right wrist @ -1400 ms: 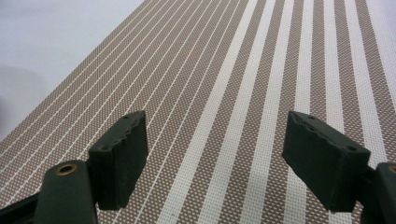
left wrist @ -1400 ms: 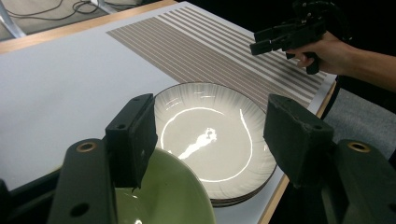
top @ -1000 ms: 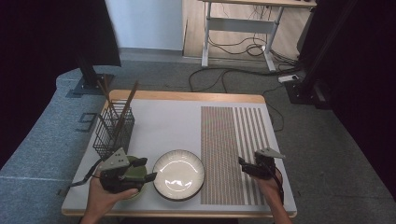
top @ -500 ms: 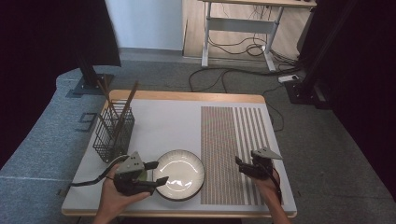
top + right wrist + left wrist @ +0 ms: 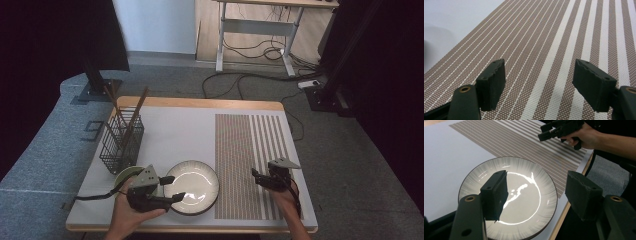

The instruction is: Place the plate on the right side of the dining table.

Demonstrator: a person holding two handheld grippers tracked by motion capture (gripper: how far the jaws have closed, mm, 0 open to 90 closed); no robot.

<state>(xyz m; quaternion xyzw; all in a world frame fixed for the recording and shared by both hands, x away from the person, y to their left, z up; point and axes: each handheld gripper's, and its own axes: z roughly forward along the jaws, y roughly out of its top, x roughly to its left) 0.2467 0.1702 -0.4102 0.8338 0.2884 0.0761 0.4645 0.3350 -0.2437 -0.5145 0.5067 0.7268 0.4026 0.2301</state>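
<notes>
The left tool (image 5: 536, 195), jaws apart, straddles the near rim of the round grey ribbed ceramic plate (image 5: 524, 175), so the reach-to-grasp seems underway and closing comes next, while the right tool (image 5: 539, 87) hovers parted over the brown striped placemat (image 5: 554, 37).

A glossy glazed ceramic plate (image 5: 509, 197), a matt woven striped placemat (image 5: 564, 37), a black wire-metal basket (image 5: 121, 145) and a wood-edged table (image 5: 200, 103) are seen.
</notes>
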